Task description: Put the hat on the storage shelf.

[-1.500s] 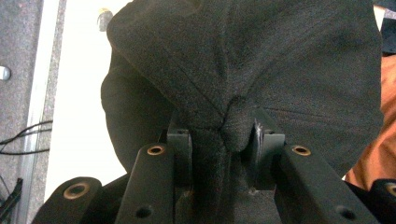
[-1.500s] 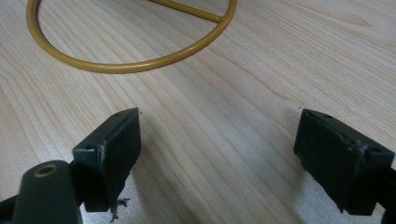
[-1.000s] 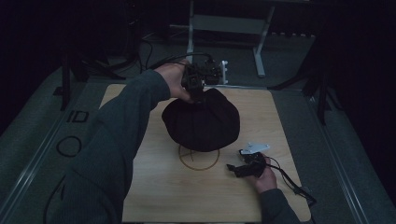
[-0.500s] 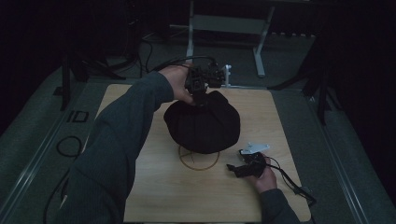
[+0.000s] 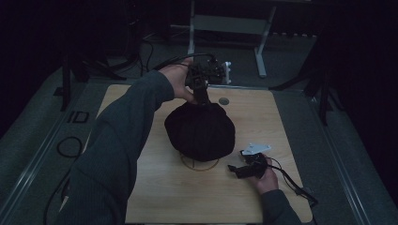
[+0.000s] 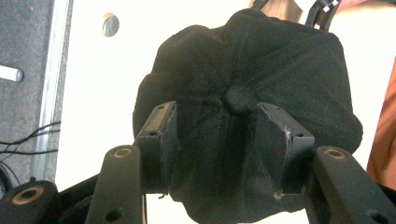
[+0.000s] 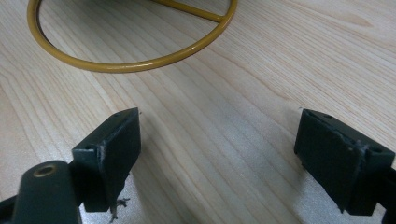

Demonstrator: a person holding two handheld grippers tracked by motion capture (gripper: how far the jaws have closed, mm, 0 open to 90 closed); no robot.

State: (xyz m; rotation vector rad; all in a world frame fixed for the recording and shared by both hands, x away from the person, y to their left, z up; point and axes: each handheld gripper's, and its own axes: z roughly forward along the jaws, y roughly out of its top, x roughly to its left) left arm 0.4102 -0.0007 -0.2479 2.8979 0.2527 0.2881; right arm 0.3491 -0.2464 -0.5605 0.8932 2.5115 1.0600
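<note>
The black cap (image 5: 201, 131) sat on a yellow stand (image 5: 200, 163) mid-surface (image 5: 141, 178). The left gripper (image 5: 205, 101) hung over the cap's far edge; its fingers (image 6: 159, 135) had just been opening, the crown loose between them. Near the stand, the right gripper (image 5: 239, 169) rested, fingers wide and empty.
</note>
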